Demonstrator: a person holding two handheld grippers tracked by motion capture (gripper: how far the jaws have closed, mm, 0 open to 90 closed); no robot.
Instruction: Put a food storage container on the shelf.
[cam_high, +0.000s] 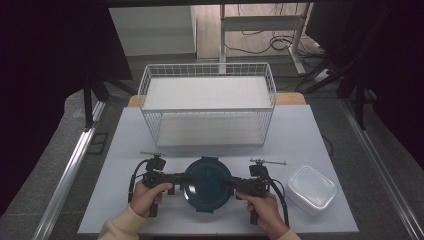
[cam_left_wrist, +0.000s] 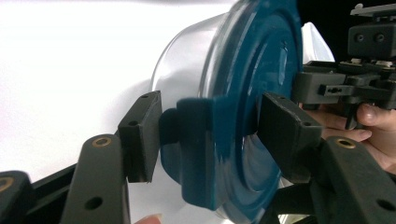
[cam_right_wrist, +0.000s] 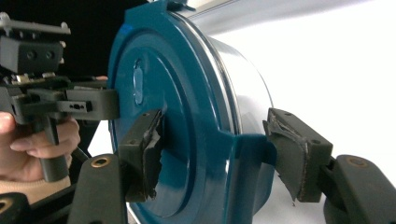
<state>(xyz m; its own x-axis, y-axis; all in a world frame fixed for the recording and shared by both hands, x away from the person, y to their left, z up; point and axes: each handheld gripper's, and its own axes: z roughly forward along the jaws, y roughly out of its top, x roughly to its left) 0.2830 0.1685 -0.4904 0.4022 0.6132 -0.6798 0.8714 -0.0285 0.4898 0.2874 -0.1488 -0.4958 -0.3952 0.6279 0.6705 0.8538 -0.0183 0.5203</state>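
Blue-lidded container, clamped by both grippers, sits between wire basket and plastic box.

Glossy dark-blue plastic on the round lid, smooth enough to catch the light, sitting over a clear, shiny container body. Matt black plastic on the left hand-held gripper, with worn, ragged padding on the right hand-held gripper. White-coated wire for the basket, frosted plastic on the small box, and a pale matt surface.

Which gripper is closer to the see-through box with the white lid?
Right. The right gripper is at the blue-lidded container, beside the clear box. The left gripper is on the container's far side.
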